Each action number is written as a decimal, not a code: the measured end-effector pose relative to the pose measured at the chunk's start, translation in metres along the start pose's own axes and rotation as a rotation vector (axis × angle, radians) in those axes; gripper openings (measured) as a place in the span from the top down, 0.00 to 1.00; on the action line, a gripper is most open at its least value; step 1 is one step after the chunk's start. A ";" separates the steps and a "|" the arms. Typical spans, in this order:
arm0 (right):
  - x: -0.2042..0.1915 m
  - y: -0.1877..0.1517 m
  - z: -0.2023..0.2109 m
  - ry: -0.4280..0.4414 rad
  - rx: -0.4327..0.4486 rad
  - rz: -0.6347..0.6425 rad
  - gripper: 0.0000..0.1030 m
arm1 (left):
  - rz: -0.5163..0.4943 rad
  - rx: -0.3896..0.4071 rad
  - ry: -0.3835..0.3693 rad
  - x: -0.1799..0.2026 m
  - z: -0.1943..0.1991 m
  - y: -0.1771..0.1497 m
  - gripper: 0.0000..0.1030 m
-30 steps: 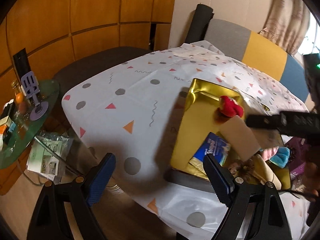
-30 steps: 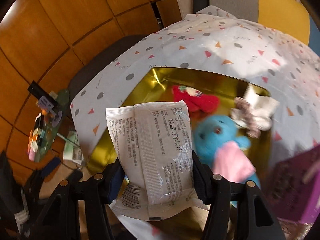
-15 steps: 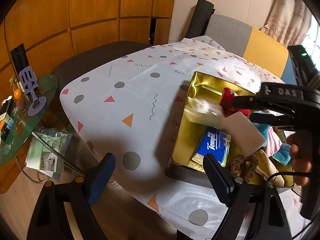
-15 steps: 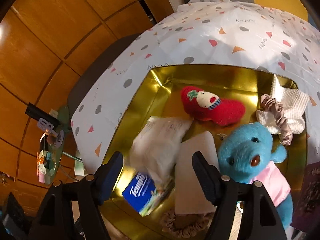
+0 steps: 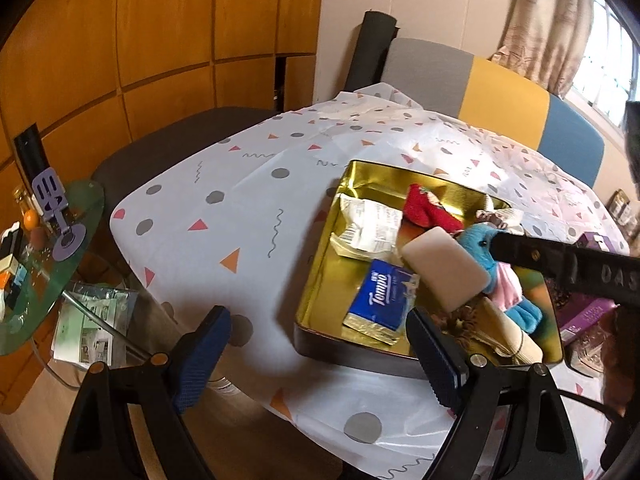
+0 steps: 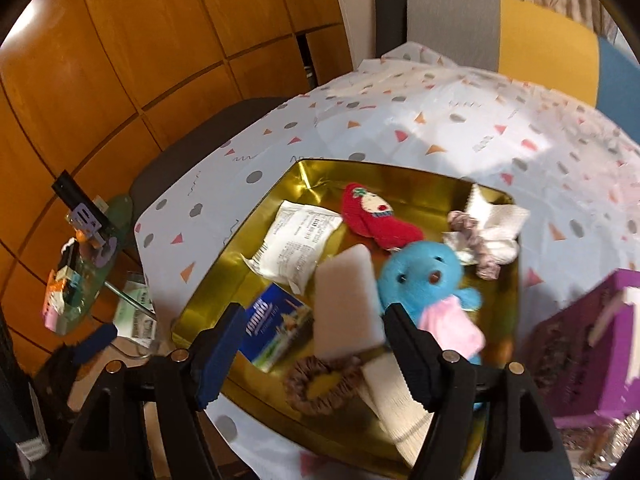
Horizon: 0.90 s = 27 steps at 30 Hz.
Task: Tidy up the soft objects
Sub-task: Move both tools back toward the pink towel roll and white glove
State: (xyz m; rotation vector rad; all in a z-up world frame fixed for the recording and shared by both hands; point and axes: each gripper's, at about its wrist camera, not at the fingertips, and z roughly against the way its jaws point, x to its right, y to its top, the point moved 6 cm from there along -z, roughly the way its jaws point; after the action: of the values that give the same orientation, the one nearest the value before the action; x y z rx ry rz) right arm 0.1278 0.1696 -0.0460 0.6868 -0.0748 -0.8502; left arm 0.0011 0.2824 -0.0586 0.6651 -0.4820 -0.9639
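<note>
A gold tray (image 6: 224,292) (image 5: 320,276) on the table holds a white packet (image 6: 298,244) (image 5: 370,224), a red plush (image 6: 378,220), a blue plush bear (image 6: 424,276), a white sponge (image 6: 346,304), a blue Tempo tissue pack (image 6: 276,326) (image 5: 382,298), a brown scrunchie (image 6: 316,386) and white cloths (image 6: 496,226). My right gripper (image 6: 310,356) is open and empty above the tray's near side. My left gripper (image 5: 316,356) is open and empty at the table's near edge, left of the tray.
A patterned tablecloth (image 5: 240,208) covers the table. A purple box (image 6: 588,336) stands right of the tray. A glass side table (image 5: 36,280) with small items is at the left. A chair (image 5: 500,92) stands behind the table.
My right gripper opened and let go of the white packet, which now lies in the tray's far left part. The right gripper then drew back toward the tray's near side.
</note>
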 end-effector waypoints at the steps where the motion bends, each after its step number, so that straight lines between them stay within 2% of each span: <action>1: 0.000 -0.003 0.006 -0.011 0.011 0.014 0.29 | -0.006 0.003 -0.002 0.002 0.002 0.000 0.13; 5: 0.004 -0.013 0.027 -0.065 0.058 0.060 0.29 | -0.029 0.005 -0.012 0.012 0.006 -0.001 0.13; 17: 0.038 -0.026 0.092 -0.099 0.175 0.009 0.29 | -0.113 0.015 -0.055 0.048 0.018 -0.003 0.13; 27: 0.116 -0.045 0.149 -0.208 0.245 -0.099 0.29 | -0.190 0.016 -0.100 0.083 0.025 -0.008 0.13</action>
State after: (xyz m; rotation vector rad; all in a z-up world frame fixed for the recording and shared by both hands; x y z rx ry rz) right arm 0.1271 -0.0129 0.0207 0.8346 -0.3393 -1.0161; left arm 0.0213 0.1998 -0.0395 0.6877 -0.5211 -1.1774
